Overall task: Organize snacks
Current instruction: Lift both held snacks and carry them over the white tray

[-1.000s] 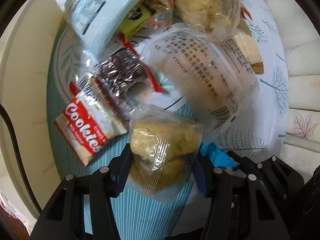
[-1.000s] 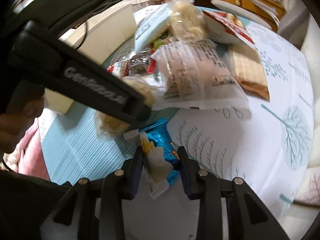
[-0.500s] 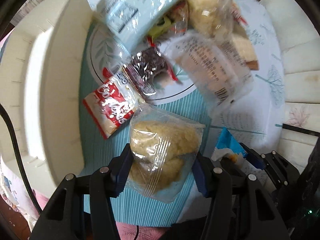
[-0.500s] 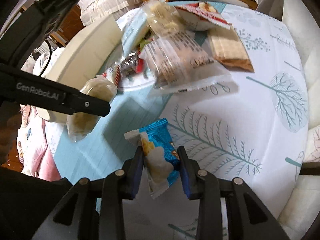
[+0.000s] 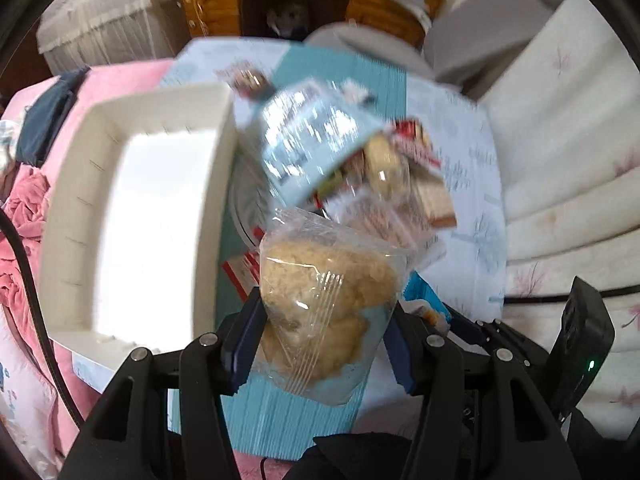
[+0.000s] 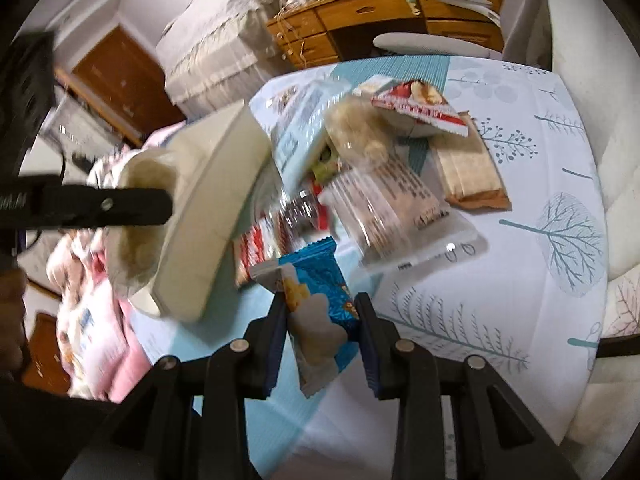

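While each tool [image 5: 322,326] [image 6: 322,324] pinches a snack packet, the white bin [image 5: 132,216] shows nothing inside.

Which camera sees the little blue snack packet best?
The right wrist view: the small blue foil snack packet sits whole between the right gripper's jaws. The left wrist view shows only a blue sliver behind the clear-wrapped cookie bag.

Motion blur smears the snack pile [image 5: 352,160] in the left view; its labels cannot be read. The clear bag [image 5: 324,296] hides the red packet [image 5: 244,272] behind it. The tray [image 6: 208,216] is blurred in the right view.
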